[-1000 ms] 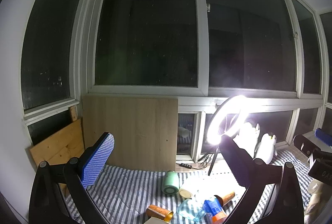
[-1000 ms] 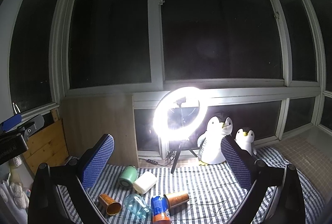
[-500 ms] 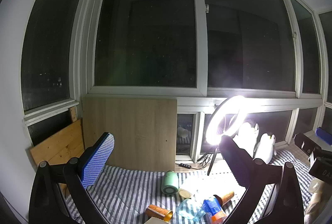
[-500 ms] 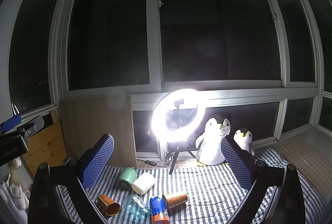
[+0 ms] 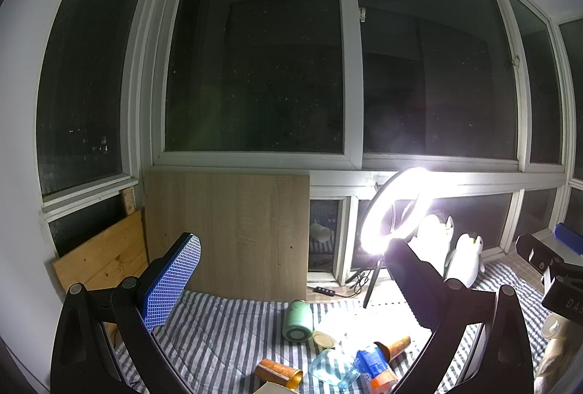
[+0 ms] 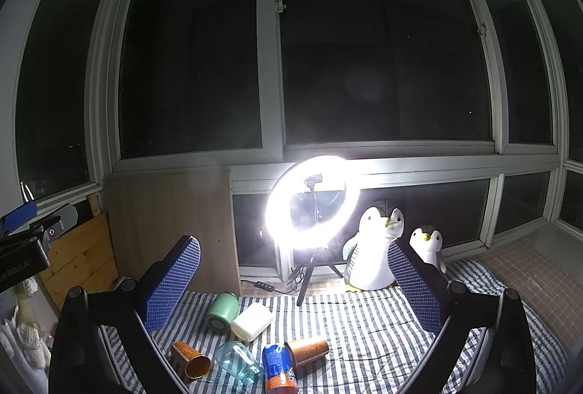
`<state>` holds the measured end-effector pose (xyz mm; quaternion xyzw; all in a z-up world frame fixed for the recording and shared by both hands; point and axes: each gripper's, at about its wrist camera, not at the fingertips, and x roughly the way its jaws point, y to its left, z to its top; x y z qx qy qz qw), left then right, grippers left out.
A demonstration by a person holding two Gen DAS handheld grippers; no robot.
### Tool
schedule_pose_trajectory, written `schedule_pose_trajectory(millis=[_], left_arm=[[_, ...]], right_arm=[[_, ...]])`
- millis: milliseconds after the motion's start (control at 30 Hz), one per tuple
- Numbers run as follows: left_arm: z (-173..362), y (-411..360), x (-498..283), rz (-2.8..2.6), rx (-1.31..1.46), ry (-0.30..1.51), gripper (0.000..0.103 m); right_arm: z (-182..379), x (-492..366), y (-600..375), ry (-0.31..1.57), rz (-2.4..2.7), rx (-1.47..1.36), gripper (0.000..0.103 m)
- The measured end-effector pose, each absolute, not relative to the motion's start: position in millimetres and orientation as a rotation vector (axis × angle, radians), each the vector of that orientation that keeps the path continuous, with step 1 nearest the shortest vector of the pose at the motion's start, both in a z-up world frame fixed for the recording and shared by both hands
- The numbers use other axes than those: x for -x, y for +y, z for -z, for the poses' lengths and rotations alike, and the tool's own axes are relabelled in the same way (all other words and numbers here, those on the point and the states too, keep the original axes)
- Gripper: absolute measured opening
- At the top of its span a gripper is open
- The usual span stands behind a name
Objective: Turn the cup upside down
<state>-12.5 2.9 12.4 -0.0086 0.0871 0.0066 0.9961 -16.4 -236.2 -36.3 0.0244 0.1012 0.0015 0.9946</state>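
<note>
Several cups lie on their sides on a striped cloth (image 6: 364,324): a green cup (image 6: 222,312), a white cup (image 6: 252,321), an orange cup with a gold inside (image 6: 191,359), a clear bluish glass (image 6: 238,363), a brown paper cup (image 6: 308,350) and a blue can (image 6: 278,370). They also show in the left wrist view: the green cup (image 5: 298,321), the orange cup (image 5: 278,374) and the glass (image 5: 329,366). My left gripper (image 5: 291,284) and right gripper (image 6: 291,284) are both open and empty, held above and short of the cups.
A bright ring light on a tripod (image 6: 311,201) stands behind the cups. Two penguin toys (image 6: 373,248) sit at the right. Wooden boards (image 5: 226,230) lean against the window wall at the left. Dark windows fill the back.
Both views have shifted slightly; the ring light and cups sit a little differently in frame. Both grippers stay open and empty.
</note>
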Motion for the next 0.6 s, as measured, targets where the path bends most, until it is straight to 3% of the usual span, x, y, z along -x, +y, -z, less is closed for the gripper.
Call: schedule_pose_trajectory(millis=[600], left_arm=[[-11.5, 0.4, 14.8, -0.011, 0.016, 0.175, 0.102]], right_arm=[[36.6, 16.5, -235.9, 0.206, -0.002, -0.046, 0.102]])
